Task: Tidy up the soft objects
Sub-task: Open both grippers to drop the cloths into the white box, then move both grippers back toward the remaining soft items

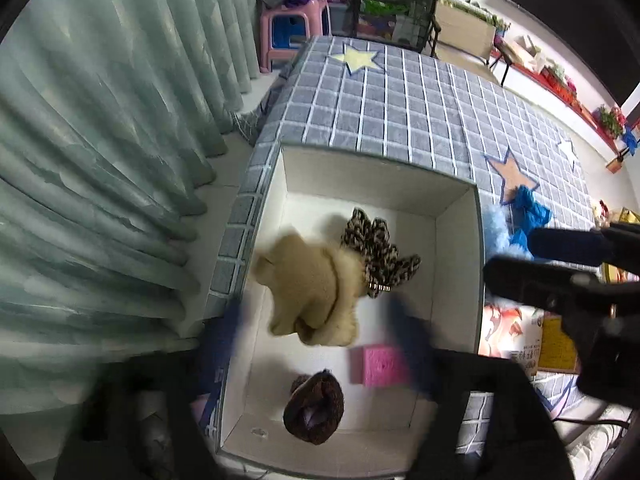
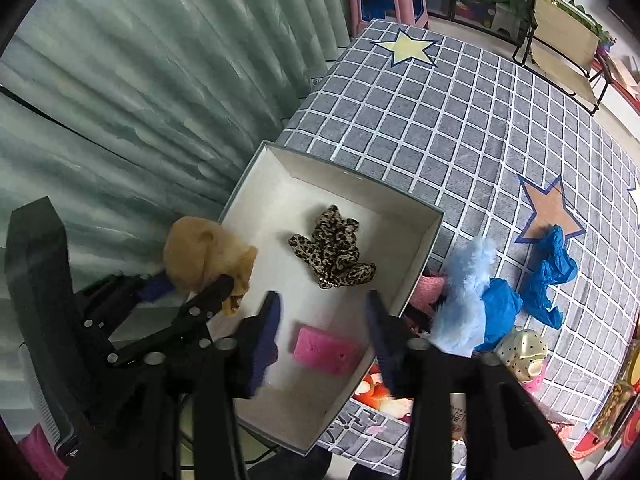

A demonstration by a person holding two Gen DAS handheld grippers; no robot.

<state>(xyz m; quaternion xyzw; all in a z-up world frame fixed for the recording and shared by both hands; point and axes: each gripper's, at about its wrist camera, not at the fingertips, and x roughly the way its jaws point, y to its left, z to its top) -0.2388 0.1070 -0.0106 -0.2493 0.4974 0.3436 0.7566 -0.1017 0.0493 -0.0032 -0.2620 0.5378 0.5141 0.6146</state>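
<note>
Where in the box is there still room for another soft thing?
The white box is bare at its far end, between the back wall and the leopard scrunchie. Crowded nearer: tan plush, pink sponge, brown hat.

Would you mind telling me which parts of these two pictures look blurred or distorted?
Left wrist view: the left tongs are smeared by motion blur, the tan plush toy slightly soft. Right wrist view: mostly sharp. Both: fisheye bending curves the grey checked blanket grid and darkens corners.
</note>
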